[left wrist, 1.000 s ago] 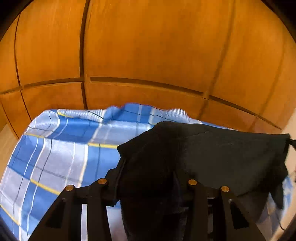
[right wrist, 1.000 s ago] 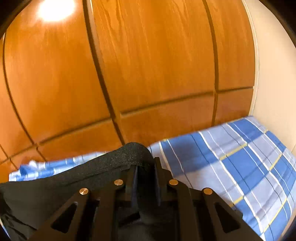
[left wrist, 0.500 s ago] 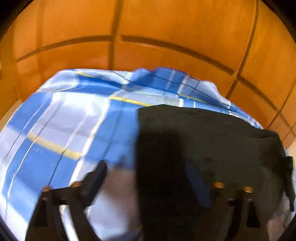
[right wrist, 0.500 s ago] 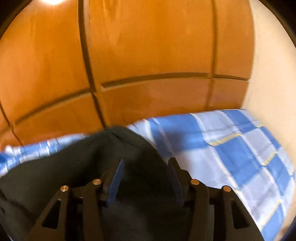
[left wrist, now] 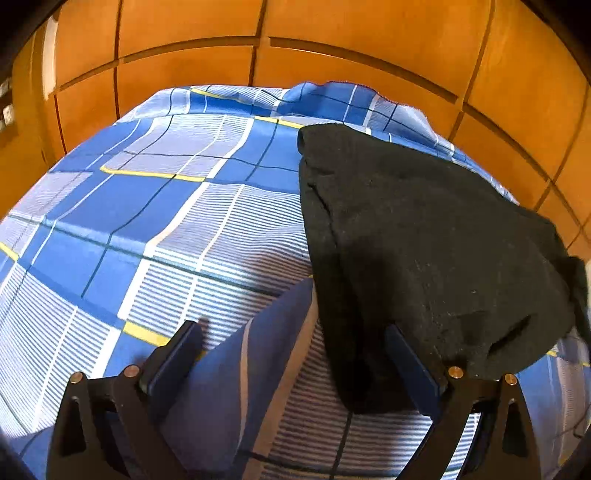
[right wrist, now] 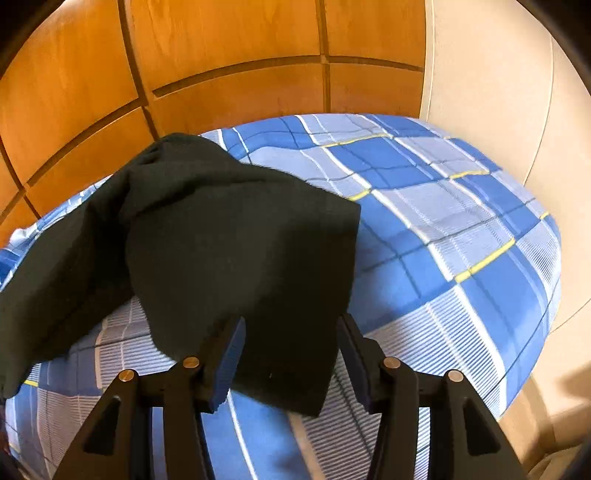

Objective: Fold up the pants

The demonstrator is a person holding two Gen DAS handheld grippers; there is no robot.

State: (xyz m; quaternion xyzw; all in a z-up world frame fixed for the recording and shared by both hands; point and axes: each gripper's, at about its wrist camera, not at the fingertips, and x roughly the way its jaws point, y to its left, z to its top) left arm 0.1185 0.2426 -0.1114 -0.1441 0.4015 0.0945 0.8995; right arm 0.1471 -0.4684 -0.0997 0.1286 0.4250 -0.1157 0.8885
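Left wrist view: left gripper (left wrist: pixel 295 345) at bottom of frame, jaws spread wide after having just been opening, nothing clamped. Blue-padded left finger (left wrist: pixel 173 354) over bare bedding, well apart from the cloth; right finger (left wrist: pixel 410 365) just at the near edge of the black knitted pants (left wrist: pixel 424 236), contact not certain. Pants lying in a folded heap across the right half of the frame, spread on the blue, white and yellow checked bedsheet (left wrist: pixel 147 206). Orange-brown wooden panelled wall (left wrist: pixel 332 29) across the top.

Right wrist view: right gripper (right wrist: pixel 290 341) at bottom centre, jaws about half apart and just been opening, pads not pressing. Corner of the black pants (right wrist: pixel 240 236) hanging down between the two blue-padded fingers (right wrist: pixel 229 354), loose. Rest of the pants stretching away to the left edge. Checked bedsheet (right wrist: pixel 461 229) filling the right and lower parts. Wooden panelled wall (right wrist: pixel 221 55) upper left, plain cream wall (right wrist: pixel 487 81) upper right.
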